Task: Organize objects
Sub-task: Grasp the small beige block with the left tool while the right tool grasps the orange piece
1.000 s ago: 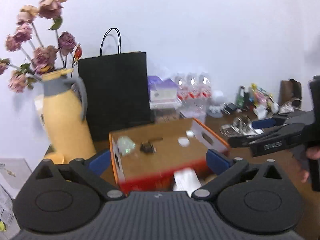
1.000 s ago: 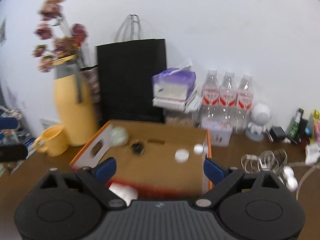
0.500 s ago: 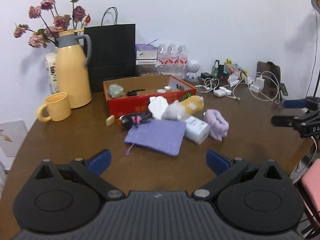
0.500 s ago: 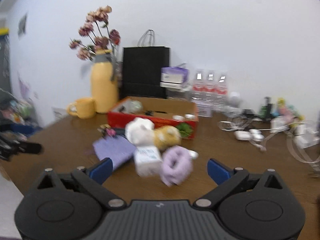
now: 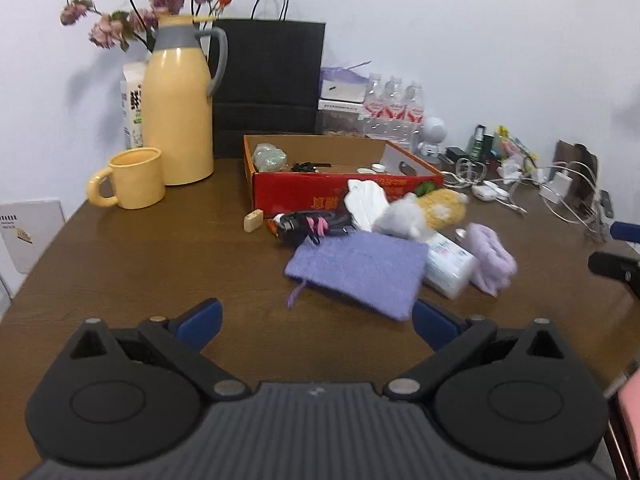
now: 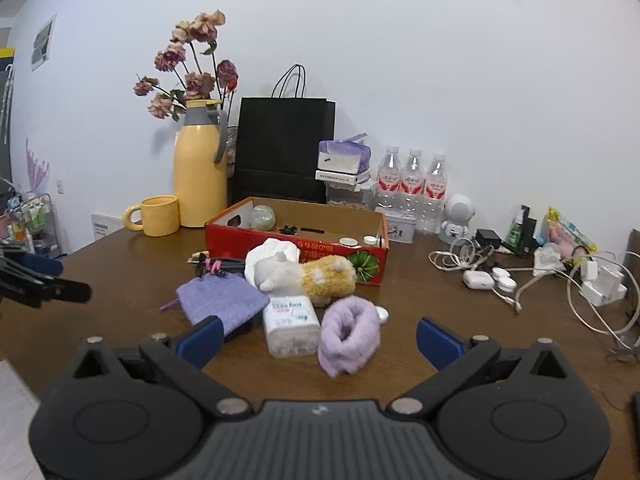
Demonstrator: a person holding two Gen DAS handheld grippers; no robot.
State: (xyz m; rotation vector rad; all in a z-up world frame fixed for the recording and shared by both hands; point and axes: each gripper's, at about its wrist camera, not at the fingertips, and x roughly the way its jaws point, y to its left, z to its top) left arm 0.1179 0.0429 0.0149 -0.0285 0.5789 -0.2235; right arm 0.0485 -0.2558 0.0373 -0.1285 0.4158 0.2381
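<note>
A pile lies on the brown table in front of a red cardboard box (image 5: pixel 320 196) (image 6: pixel 296 244): a purple pouch (image 5: pixel 360 268) (image 6: pixel 222 300), a clear swab box (image 5: pixel 448 268) (image 6: pixel 290 326), a lilac fuzzy roll (image 5: pixel 490 260) (image 6: pixel 350 334), a yellow-and-white plush toy (image 5: pixel 424 212) (image 6: pixel 308 276), a white cloth (image 5: pixel 366 202) and a black bundle with pink ties (image 5: pixel 308 222). My left gripper (image 5: pixel 316 316) is open just short of the pouch. My right gripper (image 6: pixel 319 338) is open, with the swab box and lilac roll just ahead of its fingertips and untouched.
A yellow jug with dried flowers (image 5: pixel 178 100), a yellow mug (image 5: pixel 134 178) and a black paper bag (image 5: pixel 266 84) stand at the back left. Water bottles (image 6: pixel 412 184), a small white robot figure (image 6: pixel 458 216) and tangled cables and chargers (image 6: pixel 520 276) fill the right side.
Both grippers have drawn back from close over the red box to the near side of the table, so the pile in front of the box now shows. Both stay open.
</note>
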